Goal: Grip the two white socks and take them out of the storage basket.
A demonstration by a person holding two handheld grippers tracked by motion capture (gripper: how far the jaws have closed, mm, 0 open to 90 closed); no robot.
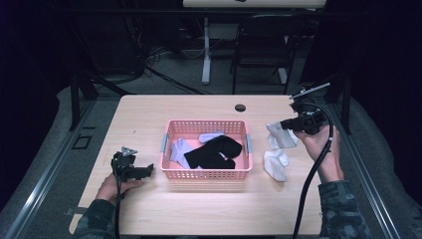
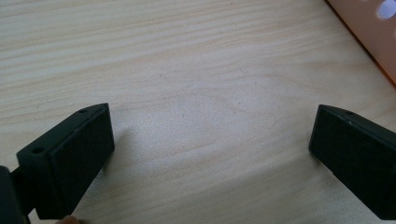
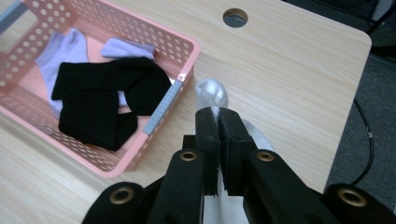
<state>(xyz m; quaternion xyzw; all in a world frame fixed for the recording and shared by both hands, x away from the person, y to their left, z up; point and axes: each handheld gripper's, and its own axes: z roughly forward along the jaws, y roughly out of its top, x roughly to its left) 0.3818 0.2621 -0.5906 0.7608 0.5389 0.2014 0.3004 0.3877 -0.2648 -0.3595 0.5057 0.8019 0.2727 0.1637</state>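
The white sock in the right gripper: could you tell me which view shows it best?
The high view: the white sock hangs whole from the right gripper, beside the pink basket. The right gripper view shows a pinched tip above shut jaws; the left gripper view faces bare table.

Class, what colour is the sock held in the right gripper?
White: the sock pinched in the right gripper shows best in the right gripper view.
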